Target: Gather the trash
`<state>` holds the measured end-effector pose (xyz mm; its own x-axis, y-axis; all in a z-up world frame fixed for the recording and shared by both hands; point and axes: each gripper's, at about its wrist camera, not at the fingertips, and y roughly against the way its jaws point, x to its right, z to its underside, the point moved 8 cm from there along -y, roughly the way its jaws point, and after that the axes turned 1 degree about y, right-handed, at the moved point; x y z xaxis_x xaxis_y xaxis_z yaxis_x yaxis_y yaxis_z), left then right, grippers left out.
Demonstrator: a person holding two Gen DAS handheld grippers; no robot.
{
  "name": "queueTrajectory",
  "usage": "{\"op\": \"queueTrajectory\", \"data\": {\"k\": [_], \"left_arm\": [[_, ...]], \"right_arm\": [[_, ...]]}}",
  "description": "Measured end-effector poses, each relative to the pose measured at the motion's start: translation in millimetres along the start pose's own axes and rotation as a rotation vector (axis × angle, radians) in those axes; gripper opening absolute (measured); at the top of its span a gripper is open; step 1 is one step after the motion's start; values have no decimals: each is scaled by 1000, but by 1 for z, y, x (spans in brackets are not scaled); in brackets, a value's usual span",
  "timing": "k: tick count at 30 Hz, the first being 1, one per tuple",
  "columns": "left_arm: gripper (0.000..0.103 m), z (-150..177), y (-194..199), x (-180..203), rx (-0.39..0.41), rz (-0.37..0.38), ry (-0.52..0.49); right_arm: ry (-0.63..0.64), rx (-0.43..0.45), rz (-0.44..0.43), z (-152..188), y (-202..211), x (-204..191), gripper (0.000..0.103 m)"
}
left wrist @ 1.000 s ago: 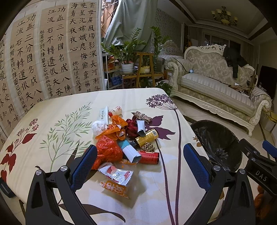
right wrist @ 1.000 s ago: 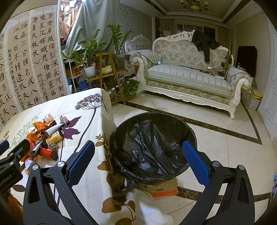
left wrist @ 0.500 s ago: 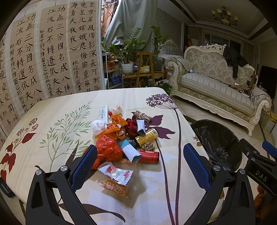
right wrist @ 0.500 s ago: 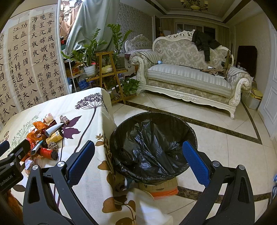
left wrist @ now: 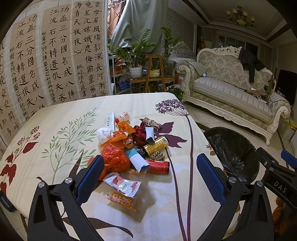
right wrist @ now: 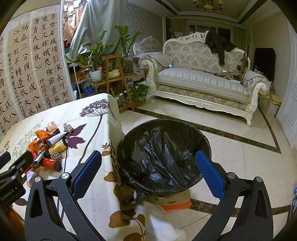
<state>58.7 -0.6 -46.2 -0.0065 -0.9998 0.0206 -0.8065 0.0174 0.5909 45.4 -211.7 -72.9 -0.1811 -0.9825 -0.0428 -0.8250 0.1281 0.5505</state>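
The near strip of the desk [left wrist: 163, 204] lies bare on the right, open to a reach from the front. A snack wrapper [left wrist: 123, 186] blocks the near left, just before the heaped trash pile [left wrist: 130, 146]. Bare cloth runs between the pile and the desk's right edge. The bin [right wrist: 130, 140] stands just beside that edge, its black-lined mouth open and unobstructed from above.

Room lit warm and fairly dim by chandelier [left wrist: 239, 15] at 1 o'clock. Tabletop [left wrist: 55, 133] evenly lit, soft shadows under trash pile [left wrist: 130, 148]. Faint sheen on floor tiles [right wrist: 232, 148]. Strong fisheye bending, black vignette at corners. Focus sharp throughout, no motion blur.
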Motion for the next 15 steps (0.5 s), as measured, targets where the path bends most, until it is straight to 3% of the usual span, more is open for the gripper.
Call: {"op": "queueTrajectory", "data": {"k": [15], "left_arm": [[97,5,-2,7,-7,2,-5]], "right_arm": [[-2,-3,-1,-1,0,1,99]]}}
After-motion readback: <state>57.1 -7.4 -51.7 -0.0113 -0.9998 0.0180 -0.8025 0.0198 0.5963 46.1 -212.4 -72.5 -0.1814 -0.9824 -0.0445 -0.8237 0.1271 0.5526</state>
